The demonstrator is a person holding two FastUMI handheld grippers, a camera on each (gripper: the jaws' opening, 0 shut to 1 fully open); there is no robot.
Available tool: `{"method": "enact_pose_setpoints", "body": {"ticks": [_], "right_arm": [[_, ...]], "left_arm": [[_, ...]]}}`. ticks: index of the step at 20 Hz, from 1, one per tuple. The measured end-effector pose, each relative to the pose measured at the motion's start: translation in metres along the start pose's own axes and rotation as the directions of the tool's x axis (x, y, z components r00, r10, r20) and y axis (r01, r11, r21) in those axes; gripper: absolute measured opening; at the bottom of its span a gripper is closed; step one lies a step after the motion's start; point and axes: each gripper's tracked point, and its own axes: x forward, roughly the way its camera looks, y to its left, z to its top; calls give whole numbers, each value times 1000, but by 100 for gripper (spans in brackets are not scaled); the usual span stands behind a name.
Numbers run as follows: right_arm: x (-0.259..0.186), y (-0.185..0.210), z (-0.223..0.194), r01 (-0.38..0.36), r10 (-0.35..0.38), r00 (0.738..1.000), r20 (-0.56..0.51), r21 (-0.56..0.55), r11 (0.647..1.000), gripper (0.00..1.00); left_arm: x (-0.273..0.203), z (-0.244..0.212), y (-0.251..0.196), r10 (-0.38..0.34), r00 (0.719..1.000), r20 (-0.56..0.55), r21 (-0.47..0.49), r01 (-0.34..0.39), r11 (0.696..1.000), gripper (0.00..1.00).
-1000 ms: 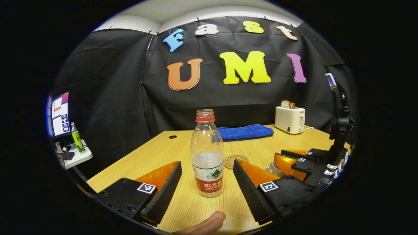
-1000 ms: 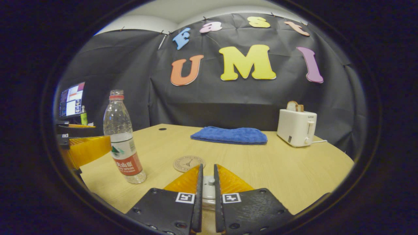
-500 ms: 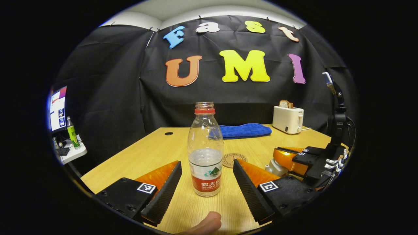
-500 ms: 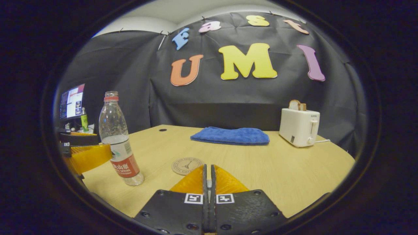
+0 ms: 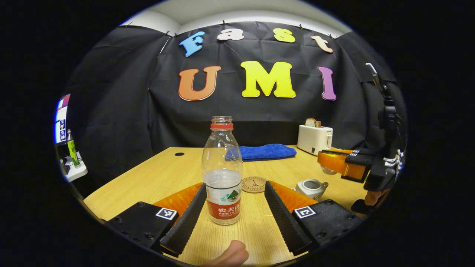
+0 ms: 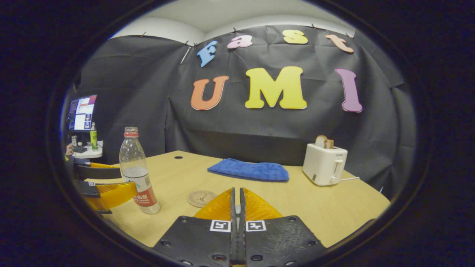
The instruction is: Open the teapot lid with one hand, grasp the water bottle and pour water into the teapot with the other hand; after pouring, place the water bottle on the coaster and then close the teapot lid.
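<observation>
A clear water bottle (image 5: pixel 222 170) with a red label and no cap stands on the wooden table (image 5: pixel 159 178), partly filled. My left gripper (image 5: pixel 235 185) is open, one finger on each side of the bottle's base. The round coaster (image 5: pixel 254 184) lies just behind the bottle. To its right sits the small white teapot (image 5: pixel 311 188) with its top uncovered. Above it hangs my right gripper (image 5: pixel 330 163), shut on the teapot lid (image 5: pixel 327 170). In the right gripper view my right gripper (image 6: pixel 236 191) has its fingers pressed together, and the bottle (image 6: pixel 138 174) and coaster (image 6: pixel 201 198) lie to the left.
A blue towel (image 5: pixel 265 152) lies at the back of the table. A white toaster (image 5: pixel 314 139) with bread stands at the back right. A side desk with a monitor (image 6: pixel 81 112) and a green bottle (image 5: pixel 71 150) is off to the left. A thumb (image 5: pixel 230 256) shows at the bottom.
My right gripper shut on the lid and rose with it, leaving the teapot uncovered. My left gripper edged closer around the bottle, still open.
</observation>
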Motion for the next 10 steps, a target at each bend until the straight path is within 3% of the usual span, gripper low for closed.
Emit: {"method": "enact_pose_setpoints", "body": {"ticks": [5,10], "right_arm": [[-27,-27,15,40,-40,999,34,9,999,0],[-31,-47,22,70,-72,996,47,43,997,0]], "left_arm": [[14,-8,4,0,1000,24,-85,2,996,99],[32,-5,11,3,998,59,-29,-1,1000,98]]}}
